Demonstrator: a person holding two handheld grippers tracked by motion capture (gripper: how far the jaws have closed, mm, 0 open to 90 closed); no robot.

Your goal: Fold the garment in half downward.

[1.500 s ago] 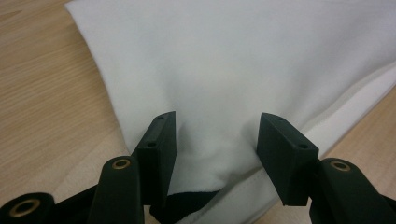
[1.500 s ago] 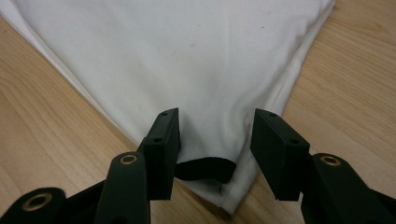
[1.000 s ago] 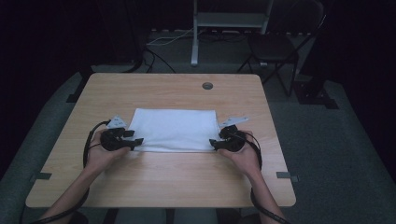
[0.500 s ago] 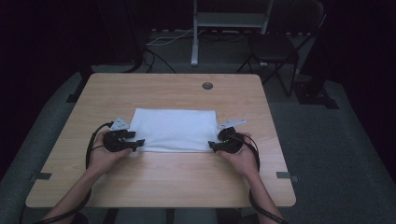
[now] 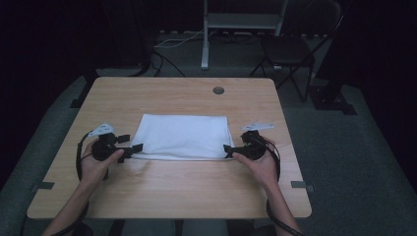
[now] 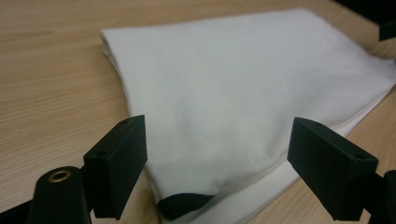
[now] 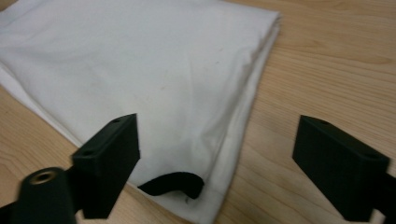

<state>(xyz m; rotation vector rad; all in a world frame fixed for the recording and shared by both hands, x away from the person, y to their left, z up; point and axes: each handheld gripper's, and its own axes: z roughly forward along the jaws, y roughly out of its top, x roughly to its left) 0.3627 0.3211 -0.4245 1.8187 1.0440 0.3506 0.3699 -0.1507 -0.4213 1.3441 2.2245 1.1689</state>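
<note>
**Two grippers sitting at the near corners of a folded white cloth**

The person's left hand (image 5: 93,162) is holding the left gripper (image 5: 129,147) at the left side of the wooden table (image 5: 196,196), pointing right toward the cloth. Its jaws are standing spread wide apart, and in the left gripper view they are framing the near left corner of the cloth (image 6: 243,93) without pinching it; a small dark patch (image 6: 184,205) is showing under that corner's edge.

The folded white cloth (image 5: 182,136) is lying flat in the middle of the table, a little nearer the person than the far edge, with its layered edges showing along the near side. A small round hole (image 5: 218,90) is sitting in the tabletop far beyond it.

The right hand (image 5: 260,164) is holding the right gripper (image 5: 231,150) at the cloth's near right corner, pointing left. Its jaws are also spread wide, and in the right gripper view the left jaw is sitting over the cloth (image 7: 140,70) while the right jaw is sitting over bare wood. A dark patch (image 7: 173,184) is showing at this corner too.

A folding chair (image 5: 290,49) is standing on the floor beyond the far right of the table.
</note>
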